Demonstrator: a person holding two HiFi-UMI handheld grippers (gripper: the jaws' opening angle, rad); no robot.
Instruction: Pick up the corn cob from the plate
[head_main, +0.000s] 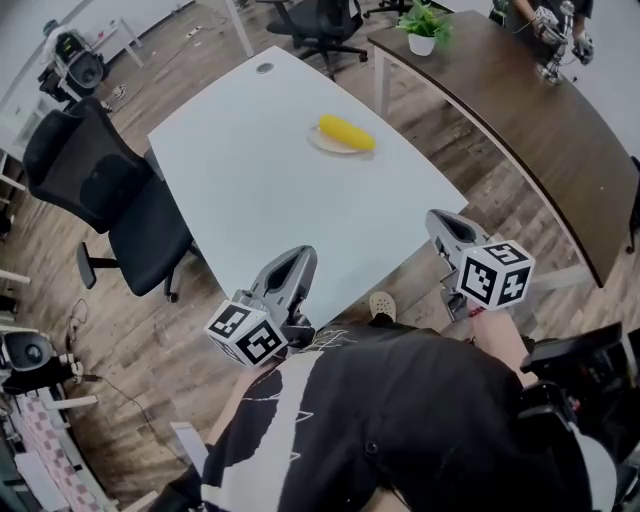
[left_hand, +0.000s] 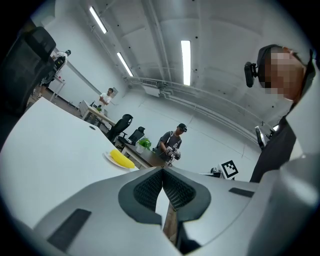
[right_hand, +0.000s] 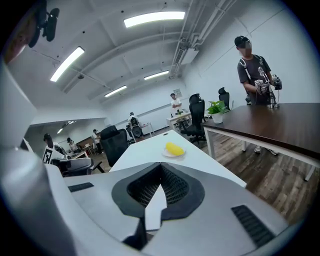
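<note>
A yellow corn cob (head_main: 346, 132) lies on a small pale plate (head_main: 322, 144) toward the far side of the white table (head_main: 250, 190). The cob also shows in the left gripper view (left_hand: 121, 159) and the right gripper view (right_hand: 174, 148), far ahead of the jaws. My left gripper (head_main: 296, 257) hovers at the table's near edge, jaws touching at the tips, nothing between them. My right gripper (head_main: 436, 222) is by the near right corner, shut and empty. Both are well short of the plate.
A black office chair (head_main: 110, 195) stands left of the table. A dark wooden desk (head_main: 520, 110) with a potted plant (head_main: 423, 28) runs along the right. A person (right_hand: 255, 70) works at that desk. More chairs (head_main: 325, 25) stand beyond the table.
</note>
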